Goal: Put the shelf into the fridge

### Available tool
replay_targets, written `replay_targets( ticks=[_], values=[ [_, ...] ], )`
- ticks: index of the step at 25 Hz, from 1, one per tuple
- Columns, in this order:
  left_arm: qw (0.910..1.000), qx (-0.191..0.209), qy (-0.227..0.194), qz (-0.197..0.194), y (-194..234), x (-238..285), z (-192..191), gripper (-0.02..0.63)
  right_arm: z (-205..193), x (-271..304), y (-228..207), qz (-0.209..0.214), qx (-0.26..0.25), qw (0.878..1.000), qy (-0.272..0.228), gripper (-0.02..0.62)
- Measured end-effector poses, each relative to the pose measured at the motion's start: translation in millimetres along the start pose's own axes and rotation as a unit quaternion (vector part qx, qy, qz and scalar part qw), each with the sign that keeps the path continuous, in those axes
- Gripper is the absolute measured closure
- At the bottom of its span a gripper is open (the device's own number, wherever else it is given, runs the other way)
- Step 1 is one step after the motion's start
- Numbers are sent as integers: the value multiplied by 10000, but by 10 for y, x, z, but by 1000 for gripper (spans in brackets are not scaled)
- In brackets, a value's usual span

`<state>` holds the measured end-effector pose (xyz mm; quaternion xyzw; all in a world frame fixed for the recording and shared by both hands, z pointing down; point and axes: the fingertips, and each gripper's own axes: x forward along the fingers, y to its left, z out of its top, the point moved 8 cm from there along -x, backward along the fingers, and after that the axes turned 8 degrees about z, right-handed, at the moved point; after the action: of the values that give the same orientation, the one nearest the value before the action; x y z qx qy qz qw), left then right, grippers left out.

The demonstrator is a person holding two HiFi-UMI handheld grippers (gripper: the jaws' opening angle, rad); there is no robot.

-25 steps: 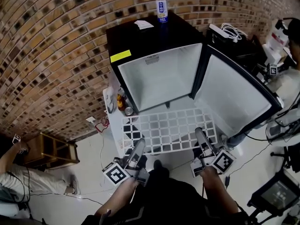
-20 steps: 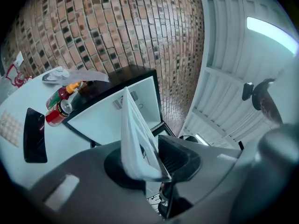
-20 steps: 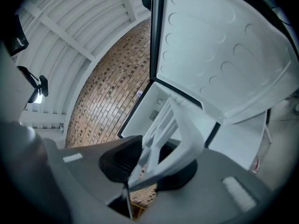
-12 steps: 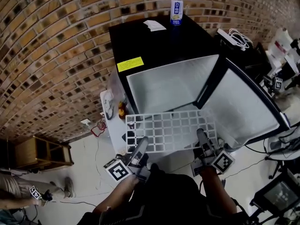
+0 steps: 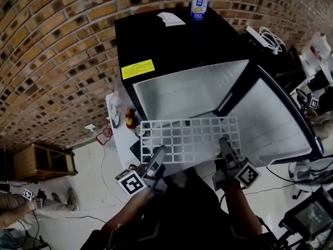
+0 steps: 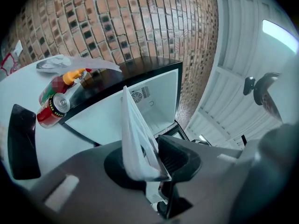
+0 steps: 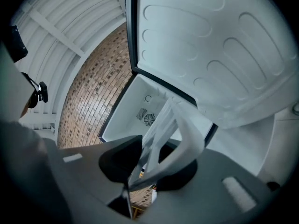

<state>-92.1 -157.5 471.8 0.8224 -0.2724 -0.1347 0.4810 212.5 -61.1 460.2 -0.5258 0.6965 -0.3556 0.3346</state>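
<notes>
Now one wire shelf [image 5: 188, 138] clamped in left gripper [image 5: 157, 155], right gripper [image 5: 225, 145]; one fridge [image 5: 171, 46], one can [image 5: 199, 2] at top's back edge; brick wall [image 5: 62, 46], white floor [image 5: 93, 191].

A white grid shelf [image 5: 190, 138] looks smooth and coated. The fridge [image 5: 171, 40] has a glossy black casing and a smooth white plastic lining, and its door [image 5: 273, 121] liner is moulded white plastic with a soft sheen. The wall [image 5: 62, 46] is rough, mottled brick. On the fridge are a shiny metal can [image 5: 199, 2] and matt white paper [image 5: 171, 19]. The cabinet [image 5: 41, 163] is bare wood and the floor [image 5: 93, 191] is smooth and pale. The left gripper [image 5: 158, 154] and right gripper [image 5: 225, 144] are matt grey plastic.
</notes>
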Motion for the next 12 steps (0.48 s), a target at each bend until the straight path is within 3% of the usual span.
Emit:
replay_targets(
  ticks=[5,12],
  values=[
    [9995,-83,-174,231,-12,150,-98,525,216,174,-144,256,-91,9992,294,494],
    [9986,-124,-298,408,49,351,-251,523,343,265,-467,229,212,9983,492,494]
  ],
)
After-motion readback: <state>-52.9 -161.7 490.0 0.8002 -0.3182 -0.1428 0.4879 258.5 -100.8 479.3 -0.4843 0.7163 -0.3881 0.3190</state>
